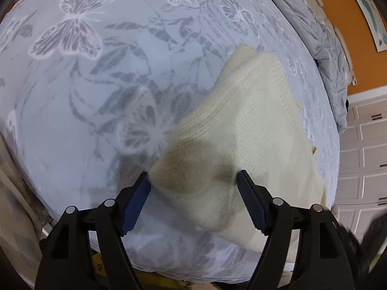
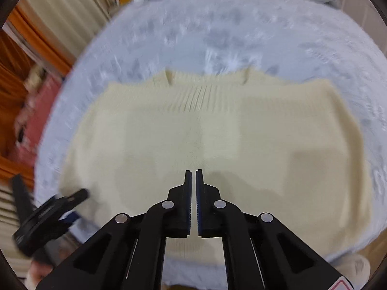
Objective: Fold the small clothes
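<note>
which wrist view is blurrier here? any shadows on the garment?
Right wrist view: heavy motion smear across the bedsheet and cream sweater, though the right gripper stays sharp. Left wrist view: mostly sharp, butterfly print readable, slight softness near the left gripper, which casts dark shadows on the sweater's near corner; strong fisheye curvature in both.

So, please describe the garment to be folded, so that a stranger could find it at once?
Look at the bed with the pale blue butterfly-print sheet. Flat on it lies a cream knitted sweater, ribbed at one edge. The crumpled grey bedding beyond is darker and not knitted.
</note>
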Action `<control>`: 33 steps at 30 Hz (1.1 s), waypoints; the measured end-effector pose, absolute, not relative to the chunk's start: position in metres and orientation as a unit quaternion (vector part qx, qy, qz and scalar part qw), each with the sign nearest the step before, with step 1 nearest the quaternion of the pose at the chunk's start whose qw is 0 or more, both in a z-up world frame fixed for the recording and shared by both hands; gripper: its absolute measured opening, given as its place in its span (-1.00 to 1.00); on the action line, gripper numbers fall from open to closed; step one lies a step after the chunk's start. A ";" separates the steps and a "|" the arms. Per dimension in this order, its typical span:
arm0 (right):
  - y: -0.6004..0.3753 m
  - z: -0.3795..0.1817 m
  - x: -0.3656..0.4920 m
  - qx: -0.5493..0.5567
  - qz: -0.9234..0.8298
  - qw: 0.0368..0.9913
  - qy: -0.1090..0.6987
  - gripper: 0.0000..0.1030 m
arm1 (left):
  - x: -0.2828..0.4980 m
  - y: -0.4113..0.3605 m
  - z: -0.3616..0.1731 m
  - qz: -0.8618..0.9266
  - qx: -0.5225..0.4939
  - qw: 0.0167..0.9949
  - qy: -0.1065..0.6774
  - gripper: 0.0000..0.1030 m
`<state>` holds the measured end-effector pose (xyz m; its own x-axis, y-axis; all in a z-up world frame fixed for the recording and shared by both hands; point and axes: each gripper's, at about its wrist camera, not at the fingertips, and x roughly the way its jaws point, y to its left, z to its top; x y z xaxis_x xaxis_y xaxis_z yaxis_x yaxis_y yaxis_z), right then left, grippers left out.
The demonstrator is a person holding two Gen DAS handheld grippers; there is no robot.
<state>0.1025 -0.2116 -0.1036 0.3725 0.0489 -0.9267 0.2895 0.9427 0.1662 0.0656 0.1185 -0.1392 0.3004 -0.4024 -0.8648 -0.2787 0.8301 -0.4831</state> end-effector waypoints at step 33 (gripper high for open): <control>-0.413 -0.081 -0.157 0.380 -0.115 0.811 0.430 -0.32 | -0.039 -0.223 -0.067 -0.380 0.085 0.760 0.520 -0.43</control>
<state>-0.1568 -0.4129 -0.0812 0.6033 0.1405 -0.7850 0.5129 0.6855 0.5168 -0.0392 -0.2235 -0.0667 0.1709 -0.4886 -0.8556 0.6663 0.6970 -0.2650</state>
